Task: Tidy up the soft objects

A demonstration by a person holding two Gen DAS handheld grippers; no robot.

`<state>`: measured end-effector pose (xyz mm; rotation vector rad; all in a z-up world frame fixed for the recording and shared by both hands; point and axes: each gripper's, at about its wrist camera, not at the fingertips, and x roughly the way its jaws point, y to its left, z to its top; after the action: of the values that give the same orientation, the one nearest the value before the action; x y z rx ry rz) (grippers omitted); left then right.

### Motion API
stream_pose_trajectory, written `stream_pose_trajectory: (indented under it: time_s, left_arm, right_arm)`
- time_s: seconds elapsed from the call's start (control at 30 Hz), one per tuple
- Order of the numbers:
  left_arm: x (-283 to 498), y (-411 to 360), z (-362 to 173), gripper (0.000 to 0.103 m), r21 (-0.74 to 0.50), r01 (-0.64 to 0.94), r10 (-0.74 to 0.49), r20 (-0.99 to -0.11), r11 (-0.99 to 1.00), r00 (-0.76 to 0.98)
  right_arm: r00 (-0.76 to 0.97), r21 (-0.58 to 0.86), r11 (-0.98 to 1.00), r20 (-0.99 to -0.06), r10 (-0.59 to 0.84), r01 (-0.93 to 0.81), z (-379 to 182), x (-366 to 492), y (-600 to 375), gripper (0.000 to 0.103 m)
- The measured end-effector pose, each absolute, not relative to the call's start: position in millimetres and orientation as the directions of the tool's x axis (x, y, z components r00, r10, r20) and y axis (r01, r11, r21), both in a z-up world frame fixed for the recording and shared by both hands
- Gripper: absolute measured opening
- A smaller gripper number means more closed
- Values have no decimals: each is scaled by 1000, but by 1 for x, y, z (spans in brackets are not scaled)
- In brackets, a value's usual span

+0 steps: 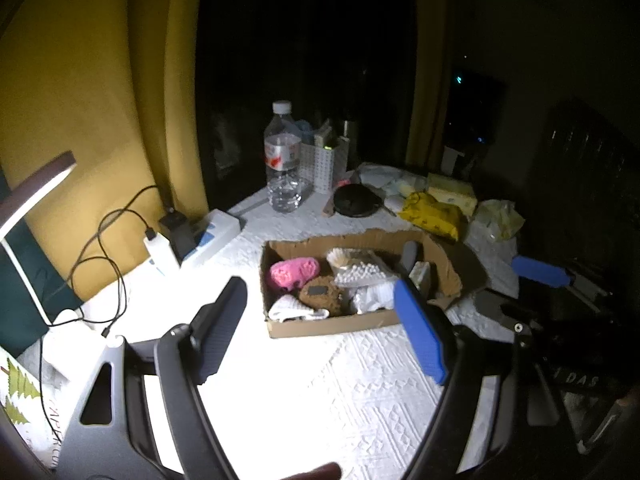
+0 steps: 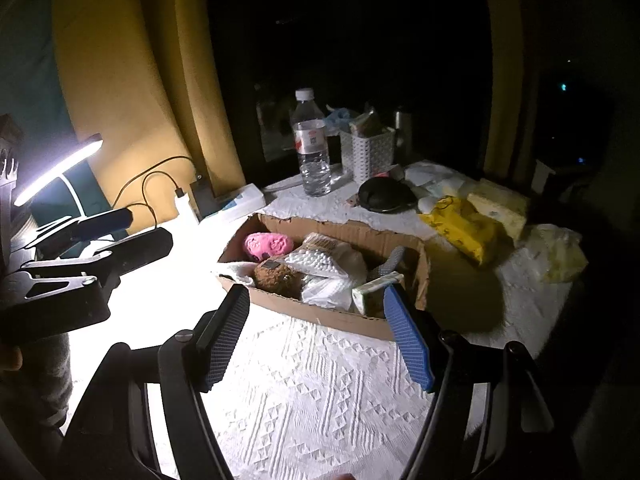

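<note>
Claws left (image 1: 320,328) and right (image 2: 320,340) both spread wide, empty, just short of the cardboard box (image 2: 320,314).

The box (image 2: 332,316) is brown cardboard, rough and torn at the edges. The tablecloth (image 2: 312,392) is white cloth with bumpy diamond shapes. The pink toy (image 2: 267,245) looks knitted and soft, and the brown toy (image 2: 276,276) looks fuzzy. The water bottle (image 2: 311,144) is clear, shiny plastic. The yellow bag (image 2: 466,232) is crinkly plastic. The basket (image 2: 370,154) is white plastic with little holes
</note>
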<state>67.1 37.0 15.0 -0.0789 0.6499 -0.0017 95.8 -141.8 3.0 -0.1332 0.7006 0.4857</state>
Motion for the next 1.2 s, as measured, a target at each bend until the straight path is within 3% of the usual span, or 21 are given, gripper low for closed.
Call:
stream_pose_trajectory:
  time_s: [0.57, 1.2]
  left_arm:
    - [44, 39, 46, 77, -42, -43, 12, -562, 998, 827]
    - [39, 39, 52, 77, -35, -36, 11, -552, 999, 834]
  right_arm:
    - [729, 14, 917, -603, 325, -398, 41, 70, -146, 73]
    - [735, 6, 921, -601, 314, -388, 44, 68, -143, 73]
